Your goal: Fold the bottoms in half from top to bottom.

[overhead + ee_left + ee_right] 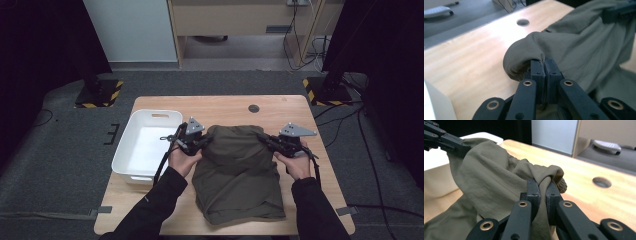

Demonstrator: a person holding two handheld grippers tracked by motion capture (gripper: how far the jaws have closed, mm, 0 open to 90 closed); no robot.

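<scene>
Garment, olive-green [237,175], one item, lying on my wooden table [220,105] with its near end flat toward me and its far edge lifted off the surface between my two claws.

Left gripper [204,141]: jaws closed tight on a bunched corner of the garment; in the left gripper view [544,65] the cloth rolls over the tips in a rounded fold [524,56], and nothing but fabric sits between the pads.

Right gripper [266,138]: jaws likewise clamped on the opposite corner; in the right gripper view [543,185] a gathered wad of cloth [546,173] is pinched and drapes down over the jaws.

Cloth between the two grips: hanging in a loose sag, creased.

White tub [131,150]: standing at the table's left side, just beside my left hand [182,160], apart from the garment.

Round hole [253,108] in the tabletop: beyond the garment, uncovered.
</scene>
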